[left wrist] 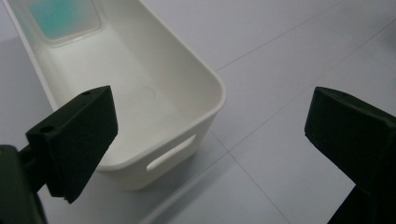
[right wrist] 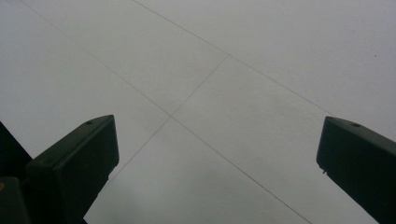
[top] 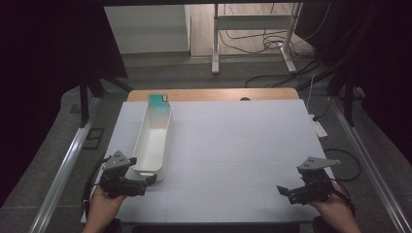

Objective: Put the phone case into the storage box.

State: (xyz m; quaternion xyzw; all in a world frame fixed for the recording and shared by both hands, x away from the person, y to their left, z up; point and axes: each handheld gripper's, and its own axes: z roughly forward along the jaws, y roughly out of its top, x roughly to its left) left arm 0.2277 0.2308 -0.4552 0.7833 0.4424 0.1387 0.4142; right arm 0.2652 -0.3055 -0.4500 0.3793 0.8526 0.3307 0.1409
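While both hands rest low at the near edge, here's the picture:
Left hand-held gripper (top: 145,182): jaws spread wide, gripping nothing, right at the near end of the tub.
Right hand-held gripper (top: 286,192): released too, over bare worktop (top: 243,145).
Tub (top: 154,145): white, long, on the worktop's left side, teal card (top: 158,101) at its far end.

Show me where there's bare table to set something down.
The whole stretch right of the white bin, across to the right gripper, is bare table. It is tight only at the near left corner, where the open left gripper sits at the bin's near end.
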